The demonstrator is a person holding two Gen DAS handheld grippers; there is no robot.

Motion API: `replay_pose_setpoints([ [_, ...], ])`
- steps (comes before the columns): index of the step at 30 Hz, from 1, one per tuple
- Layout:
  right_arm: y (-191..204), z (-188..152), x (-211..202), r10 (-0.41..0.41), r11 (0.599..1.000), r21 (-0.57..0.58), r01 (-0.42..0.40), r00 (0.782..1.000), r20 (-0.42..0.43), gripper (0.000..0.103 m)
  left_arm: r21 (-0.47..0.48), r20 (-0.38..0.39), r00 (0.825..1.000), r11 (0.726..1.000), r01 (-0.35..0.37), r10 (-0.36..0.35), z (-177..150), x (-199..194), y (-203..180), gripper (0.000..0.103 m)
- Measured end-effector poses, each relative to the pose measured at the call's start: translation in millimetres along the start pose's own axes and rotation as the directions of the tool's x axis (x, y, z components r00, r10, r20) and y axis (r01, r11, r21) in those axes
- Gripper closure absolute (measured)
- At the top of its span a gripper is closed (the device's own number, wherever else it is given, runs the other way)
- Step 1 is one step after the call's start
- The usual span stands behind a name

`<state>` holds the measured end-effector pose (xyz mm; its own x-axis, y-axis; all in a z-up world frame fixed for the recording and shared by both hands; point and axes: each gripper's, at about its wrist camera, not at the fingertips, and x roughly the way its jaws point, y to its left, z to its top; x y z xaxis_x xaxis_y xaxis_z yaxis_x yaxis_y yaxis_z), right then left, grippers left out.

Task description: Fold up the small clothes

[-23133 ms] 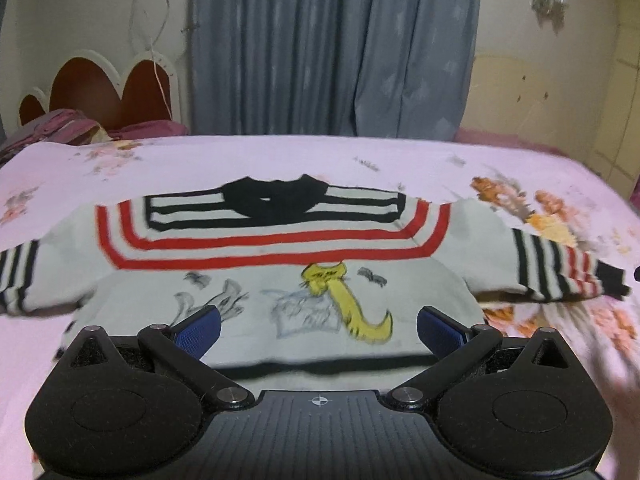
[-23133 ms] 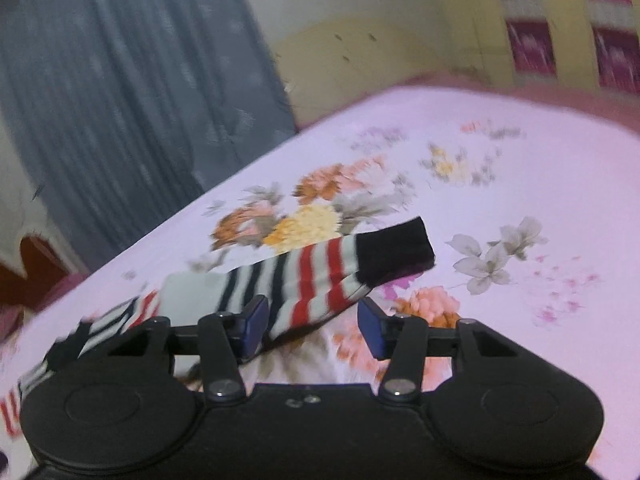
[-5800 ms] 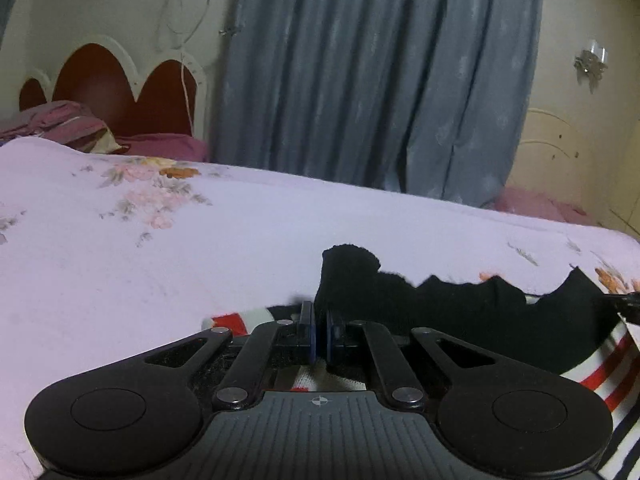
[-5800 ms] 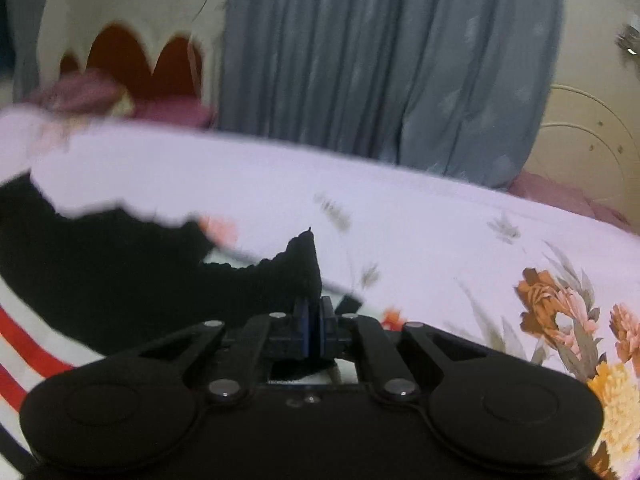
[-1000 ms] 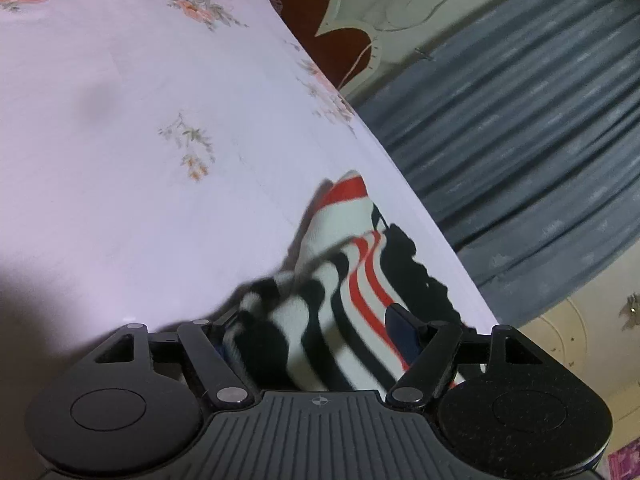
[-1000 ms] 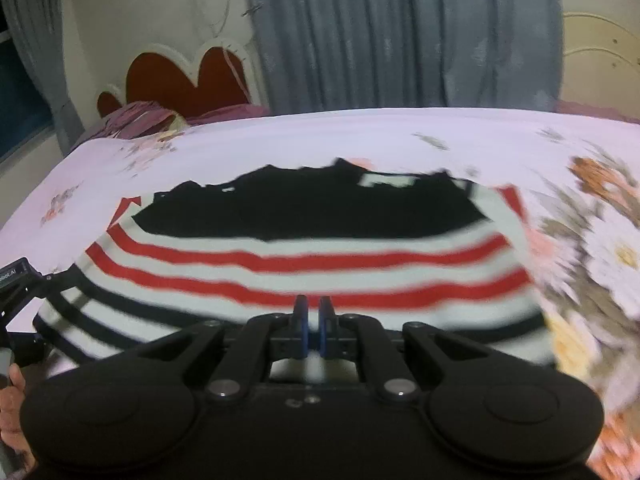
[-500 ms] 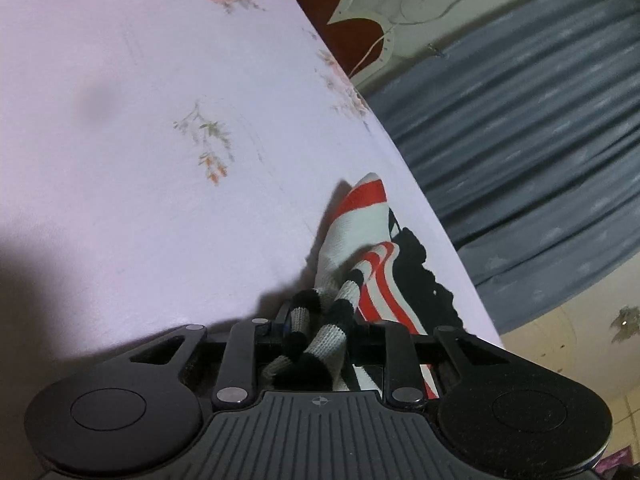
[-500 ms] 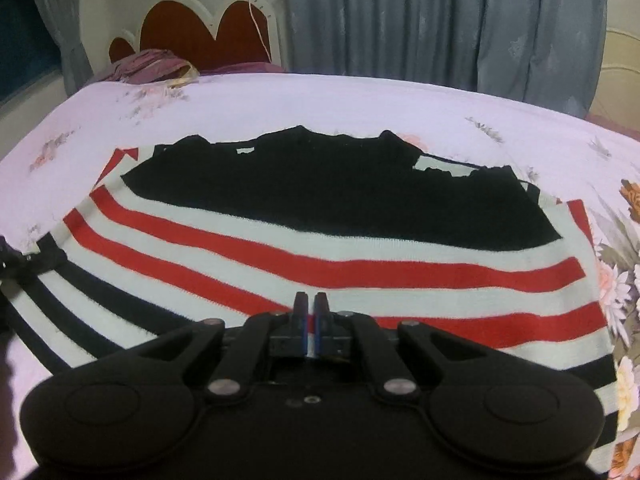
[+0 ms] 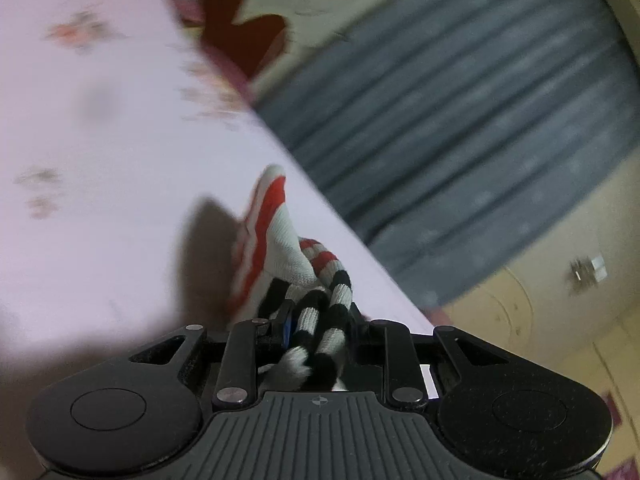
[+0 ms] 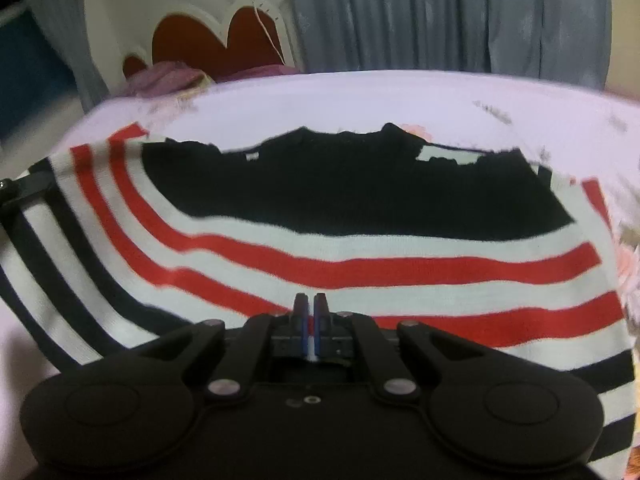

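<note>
A small knitted sweater (image 10: 360, 248) with black, white and red stripes lies folded on the pink flowered bed sheet (image 10: 360, 96), its black band at the far side. My right gripper (image 10: 310, 320) is shut, its fingers pressed together at the sweater's near edge; a sliver of white cloth seems to sit between them. My left gripper (image 9: 318, 330) is shut on a bunched striped part of the sweater (image 9: 320, 312) at its left side and lifts it off the sheet. The left gripper's tip also shows at the left edge of the right wrist view (image 10: 16, 190).
A red heart-shaped headboard (image 10: 216, 44) with pillows (image 10: 164, 78) stands at the far left of the bed. Grey-blue curtains (image 10: 440, 16) hang behind. The pink sheet (image 9: 100, 168) stretches to the left of the sweater.
My left gripper has shut on the sweater's striped left part and lifted it, tilting as it goes. My right gripper has stayed shut at the near edge and moved little.
</note>
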<state>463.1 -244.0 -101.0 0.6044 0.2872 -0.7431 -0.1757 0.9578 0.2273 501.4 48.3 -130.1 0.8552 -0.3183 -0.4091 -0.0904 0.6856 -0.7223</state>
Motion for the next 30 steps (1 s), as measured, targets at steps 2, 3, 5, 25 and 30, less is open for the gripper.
replay_pose_setpoints([
  [2,-23,5,-18,0.027,0.995,0.09,-0.032,0.998,0.057,0.097,0.05,-0.022,0.999,0.998,0.031,-0.03,-10,9,-37,0.078],
  [3,-38,7,-31,0.029,0.991,0.13,-0.041,0.995,0.09,0.097,0.074,-0.037,0.998,0.996,0.046,-0.043,-17,14,-54,0.078],
  [5,-66,10,-53,0.003,0.985,0.172,-0.027,0.99,0.14,0.097,0.124,-0.07,0.996,0.99,0.071,-0.063,-34,26,-86,0.078],
  [25,-185,2,-117,0.178,0.899,0.367,-0.239,0.965,0.193,0.052,0.432,-0.175,0.98,0.902,-0.011,0.096,-85,40,-127,0.055],
  [30,-166,9,-75,0.194,0.91,0.357,-0.213,0.977,0.087,0.052,0.426,-0.178,0.967,0.9,-0.09,0.181,-52,67,-85,0.055],
])
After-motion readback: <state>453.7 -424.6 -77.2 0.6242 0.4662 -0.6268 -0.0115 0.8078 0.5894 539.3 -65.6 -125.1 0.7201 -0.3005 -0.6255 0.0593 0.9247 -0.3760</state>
